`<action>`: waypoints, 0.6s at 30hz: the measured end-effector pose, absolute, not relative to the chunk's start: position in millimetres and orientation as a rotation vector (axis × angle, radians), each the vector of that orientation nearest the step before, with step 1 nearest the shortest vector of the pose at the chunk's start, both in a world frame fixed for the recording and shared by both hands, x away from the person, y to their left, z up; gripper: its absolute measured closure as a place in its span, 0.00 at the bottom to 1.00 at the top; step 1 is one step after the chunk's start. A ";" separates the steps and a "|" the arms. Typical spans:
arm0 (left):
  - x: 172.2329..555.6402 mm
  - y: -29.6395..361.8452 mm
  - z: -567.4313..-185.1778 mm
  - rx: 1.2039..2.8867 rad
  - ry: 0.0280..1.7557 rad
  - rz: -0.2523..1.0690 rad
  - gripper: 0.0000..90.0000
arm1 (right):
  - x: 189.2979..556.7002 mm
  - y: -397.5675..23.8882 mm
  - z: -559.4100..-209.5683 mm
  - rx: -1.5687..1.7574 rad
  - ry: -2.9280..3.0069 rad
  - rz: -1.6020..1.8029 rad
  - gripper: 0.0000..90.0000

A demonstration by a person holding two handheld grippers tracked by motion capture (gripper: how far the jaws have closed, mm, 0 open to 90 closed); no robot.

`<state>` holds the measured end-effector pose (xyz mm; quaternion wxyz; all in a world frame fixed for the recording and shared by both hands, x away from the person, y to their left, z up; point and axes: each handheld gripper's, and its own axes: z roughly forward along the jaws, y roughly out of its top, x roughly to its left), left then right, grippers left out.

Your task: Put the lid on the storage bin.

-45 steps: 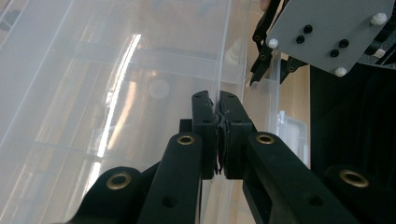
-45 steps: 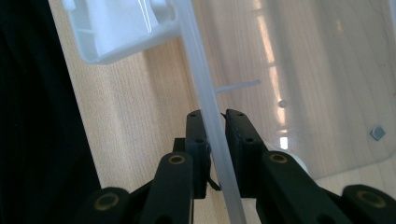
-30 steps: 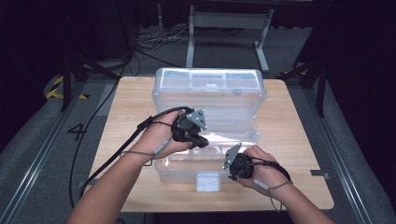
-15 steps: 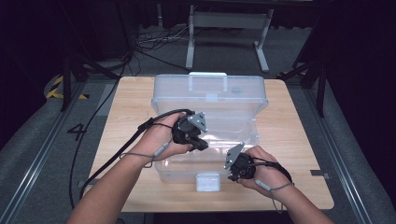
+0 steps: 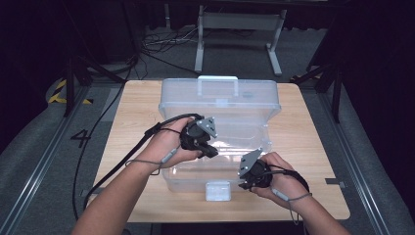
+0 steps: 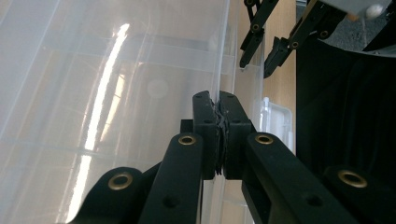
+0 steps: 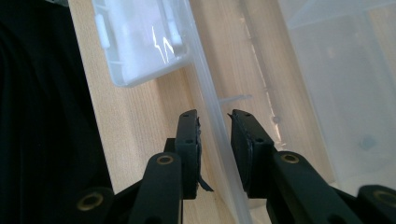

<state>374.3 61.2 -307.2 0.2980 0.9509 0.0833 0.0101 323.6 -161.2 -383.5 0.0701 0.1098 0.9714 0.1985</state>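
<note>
A clear plastic storage box [image 5: 188, 180] sits on the wooden table, its clear lid [image 5: 220, 105] tilted up over it. My left gripper [image 5: 210, 151] is shut on the lid's thin front edge [image 6: 220, 56], the pads pressed together on it [image 6: 218, 100]. My right gripper [image 5: 243, 183] is at the box's front right rim. Its jaws have just been opening and stand apart [image 7: 214, 119], with the clear rim [image 7: 205, 88] running between the pads. The right gripper [image 6: 259, 51] also appears farther along the same edge in the left gripper view.
A white latch [image 5: 218, 190] hangs at the middle of the box's front wall, seen close up [image 7: 140, 42] beside my right jaws. Bare wooden table [image 5: 313, 147] lies on both sides. A metal stand [image 5: 240, 29] and cables lie on the floor beyond.
The lid has swung higher and stands more upright. The right gripper's jaws have spread wider around the rim. Both hands have stayed about where they were.
</note>
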 end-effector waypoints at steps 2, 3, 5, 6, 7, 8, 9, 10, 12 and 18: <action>374.3 61.2 -307.0 2.528 0.221 0.028 0.97 | 323.1 -163.4 -380.3 0.333 2.923 0.618 0.82; 374.4 61.1 -307.1 2.527 0.220 0.029 0.97 | 323.3 -164.1 -378.9 0.328 2.923 0.622 0.82; 374.4 61.1 -307.0 2.527 0.220 0.028 0.97 | 323.1 -164.9 -375.8 0.327 2.917 0.655 0.82; 374.3 60.9 -307.0 2.528 0.220 0.028 0.97 | 323.1 -165.4 -374.0 0.325 2.920 0.662 0.82; 374.2 60.8 -307.0 2.529 0.220 0.028 0.97 | 321.9 -167.6 -368.2 0.322 2.913 0.677 0.82; 374.2 60.8 -307.0 2.529 0.221 0.028 0.97 | 321.9 -167.6 -368.2 0.322 2.913 0.677 0.82; 374.4 60.9 -307.0 2.529 0.222 0.026 0.97 | 321.3 -168.5 -366.2 0.327 2.912 0.686 0.82; 374.7 60.9 -306.9 2.530 0.220 0.026 0.97 | 320.6 -170.9 -362.4 0.328 2.906 0.707 0.83; 374.6 60.5 -306.9 2.529 0.220 0.025 0.97 | 320.3 -172.2 -360.5 0.330 2.902 0.719 0.84; 374.1 60.2 -306.7 2.532 0.225 0.028 0.97 | 320.1 -180.3 -349.2 0.339 2.882 0.784 0.86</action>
